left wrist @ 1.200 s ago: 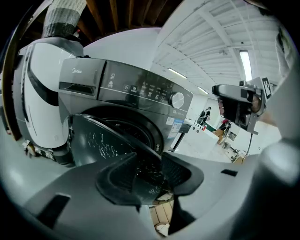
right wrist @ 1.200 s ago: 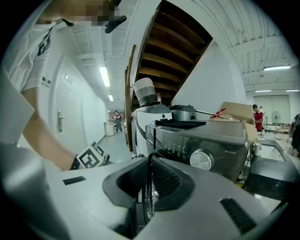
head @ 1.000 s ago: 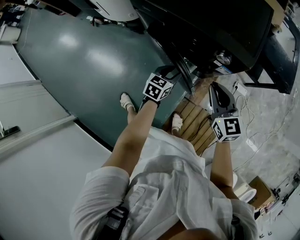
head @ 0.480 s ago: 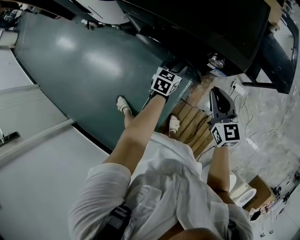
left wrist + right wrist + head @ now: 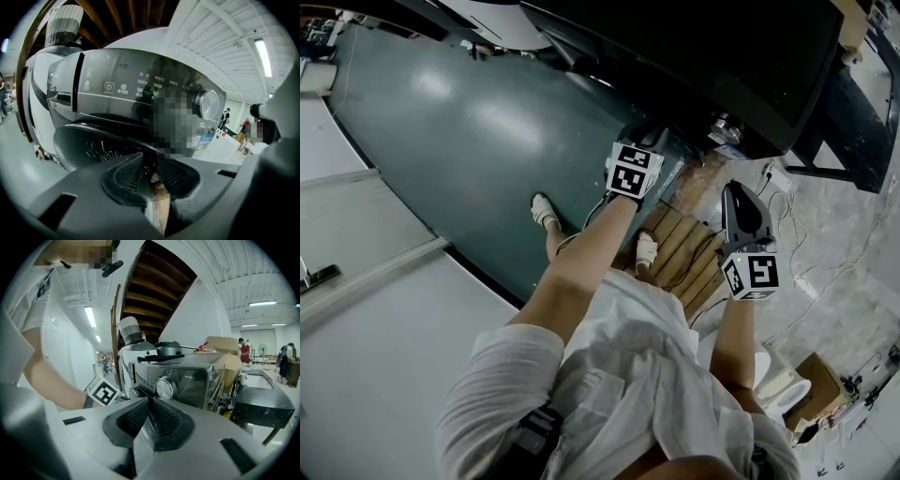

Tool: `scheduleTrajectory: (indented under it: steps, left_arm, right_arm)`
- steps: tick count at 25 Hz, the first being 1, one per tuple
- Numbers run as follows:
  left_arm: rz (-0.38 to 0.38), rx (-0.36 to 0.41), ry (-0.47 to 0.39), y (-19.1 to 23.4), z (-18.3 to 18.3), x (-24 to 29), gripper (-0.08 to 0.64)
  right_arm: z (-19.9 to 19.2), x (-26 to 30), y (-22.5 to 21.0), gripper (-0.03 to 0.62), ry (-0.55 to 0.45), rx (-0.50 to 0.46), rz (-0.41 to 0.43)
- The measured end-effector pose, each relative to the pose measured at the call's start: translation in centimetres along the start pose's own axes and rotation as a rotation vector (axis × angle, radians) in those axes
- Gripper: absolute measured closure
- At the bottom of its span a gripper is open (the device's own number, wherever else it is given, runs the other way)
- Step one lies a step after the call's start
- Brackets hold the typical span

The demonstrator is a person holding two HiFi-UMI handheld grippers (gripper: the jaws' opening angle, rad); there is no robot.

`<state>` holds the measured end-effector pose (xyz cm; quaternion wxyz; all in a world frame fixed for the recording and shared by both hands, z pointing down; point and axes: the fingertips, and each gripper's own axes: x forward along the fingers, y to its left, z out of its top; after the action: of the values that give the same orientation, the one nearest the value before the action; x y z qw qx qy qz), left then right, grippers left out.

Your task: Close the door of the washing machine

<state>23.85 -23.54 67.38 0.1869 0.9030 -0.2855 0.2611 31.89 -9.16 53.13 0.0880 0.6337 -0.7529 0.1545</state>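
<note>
The washing machine [image 5: 722, 56] is standing before the person [image 5: 628, 375], control panel [image 5: 140, 89] sitting above the door [image 5: 89, 145]; a wooden pallet [image 5: 680, 246] is lying before it.

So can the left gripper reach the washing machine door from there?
Probably yes. The left gripper points at the dark door just ahead, with nothing in the way. Its jaws have just been closing, with a gap left and nothing gripped between them.

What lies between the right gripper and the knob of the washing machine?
Nothing: in the right gripper view, the stretch from the right gripper to the knob of the washing machine is bare.
</note>
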Motion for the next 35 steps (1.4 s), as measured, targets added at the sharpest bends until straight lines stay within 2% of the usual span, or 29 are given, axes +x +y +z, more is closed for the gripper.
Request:
scheduleTrajectory:
  steps: [5, 12, 28, 31, 35]
  left_arm:
    - [0.063, -0.022, -0.016, 0.0, 0.1, 0.2, 0.463]
    - [0.101, -0.029, -0.01, 0.0, 0.3, 0.6, 0.465]
    - [0.003, -0.041, -0.01, -0.1, 0.1, 0.7, 0.466]
    - [-0.026, -0.057, -0.027, -0.6, 0.8, 0.1, 0.44]
    - [-0.047, -0.036, -0.064, -1.3, 1.8, -1.8, 0.439]
  right_arm:
    - [0.0, 0.5, -0.8, 0.557, -0.003, -0.001, 0.008]
    - [-0.3, 1.0, -0.9, 0.557, 0.007, -0.008, 0.021]
    - [1.0, -1.4, 0.7, 0.557, 0.001, -0.042, 0.011]
    - [1.1, -2.2, 0.9, 0.557, -0.001, -0.039, 0.002]
    - [1.2, -3.1, 1.3, 0.557, 0.0, -0.044, 0.001]
